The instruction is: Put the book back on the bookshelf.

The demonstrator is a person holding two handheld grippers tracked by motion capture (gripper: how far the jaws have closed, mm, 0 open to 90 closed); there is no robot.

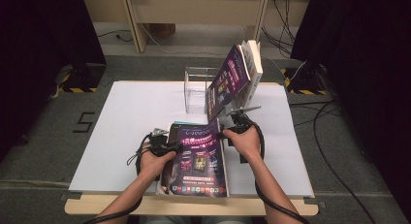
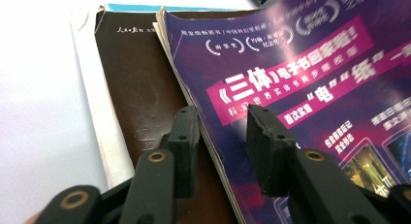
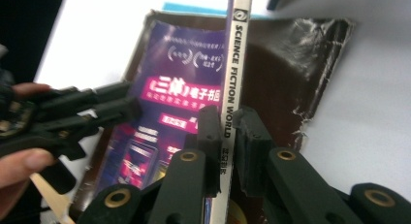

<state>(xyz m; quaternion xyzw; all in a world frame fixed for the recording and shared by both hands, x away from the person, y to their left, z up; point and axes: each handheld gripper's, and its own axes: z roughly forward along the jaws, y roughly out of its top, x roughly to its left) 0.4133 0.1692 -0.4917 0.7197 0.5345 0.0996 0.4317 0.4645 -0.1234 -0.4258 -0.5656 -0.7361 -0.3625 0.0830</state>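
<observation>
White tabletop (image 1: 131,136) spreads bare to the left of my hands, with more free surface on the far right, and its wooden front edge (image 1: 194,205) runs just below my forearms. My left gripper (image 1: 167,147) sits at the left edge of the purple magazine (image 1: 199,158), jaws partly apart and straddling that edge; I cannot tell whether the pads press on it. The magazine lies on top of a brown book (image 2: 145,103), near the front edge at the middle of the table. Its right side is lifted: in the right gripper view its white spine, printed "SCIENCE FICTION WORLD" (image 3: 236,64), stands upright between my jaws. My right gripper (image 1: 227,133) is clenched on that spine, pads pressing both faces. Beyond my hands, toward the table's far edge, a clear plastic holder (image 1: 196,90) stands, and another purple magazine (image 1: 228,83) with a white book (image 1: 254,66) leans tilted beside it, close above my right hand.
</observation>
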